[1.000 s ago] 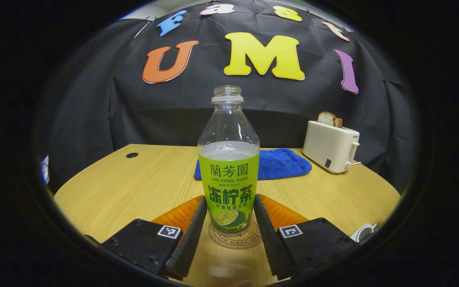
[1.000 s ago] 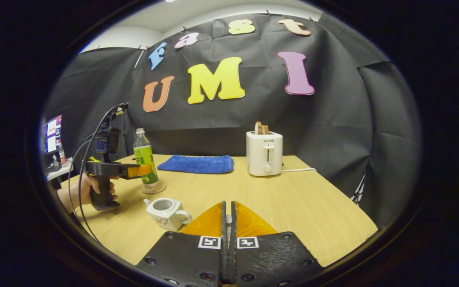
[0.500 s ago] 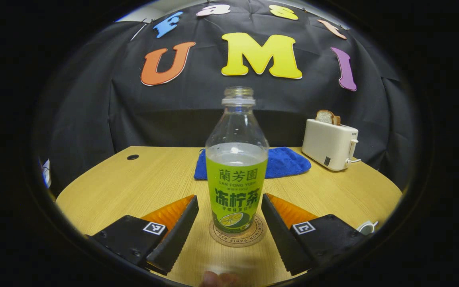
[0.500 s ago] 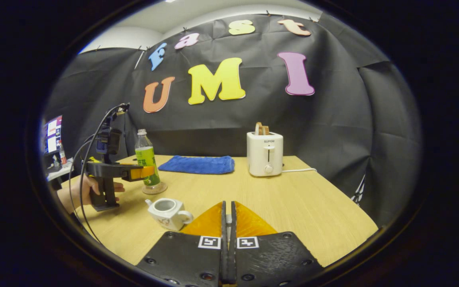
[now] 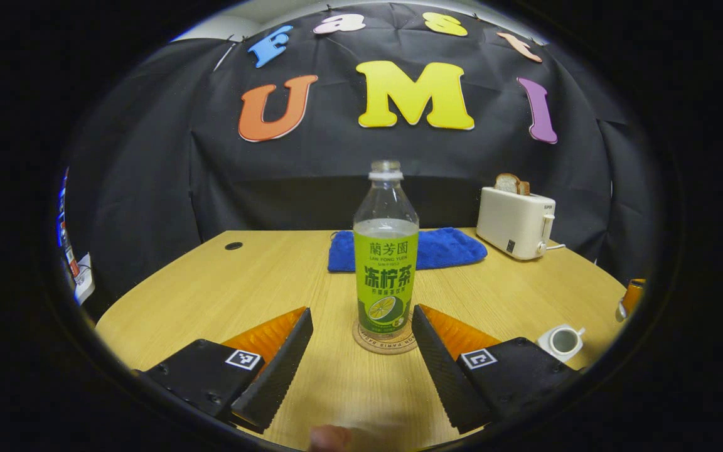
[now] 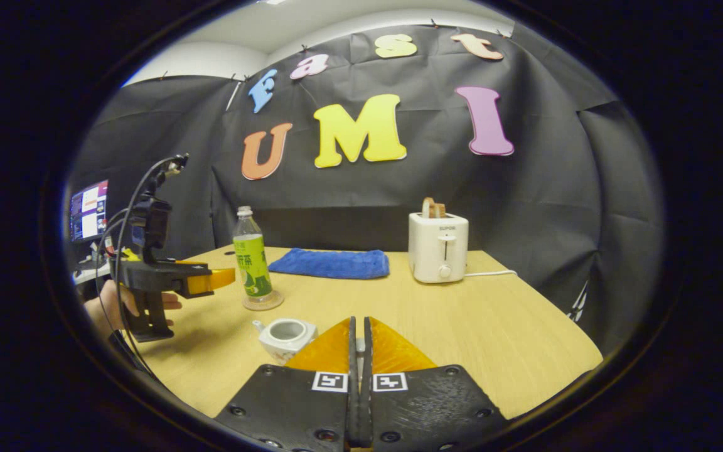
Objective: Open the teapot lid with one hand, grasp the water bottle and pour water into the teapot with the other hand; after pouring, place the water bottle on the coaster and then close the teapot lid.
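The left gripper (image 5: 361,351) is gaping wide, clear of the water bottle (image 5: 385,276) standing on its coaster (image 5: 385,342) mid-table; the right gripper (image 6: 358,351), seemingly pinching the lid, should be lowering it squarely onto the open teapot (image 6: 286,334).

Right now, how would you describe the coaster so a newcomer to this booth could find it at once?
Start at the wooden table and find the blue cloth near its far edge. Just in front of the cloth stands the green-labelled water bottle; the coaster is the thin round disc under its base, the only flat printed circle on the table.
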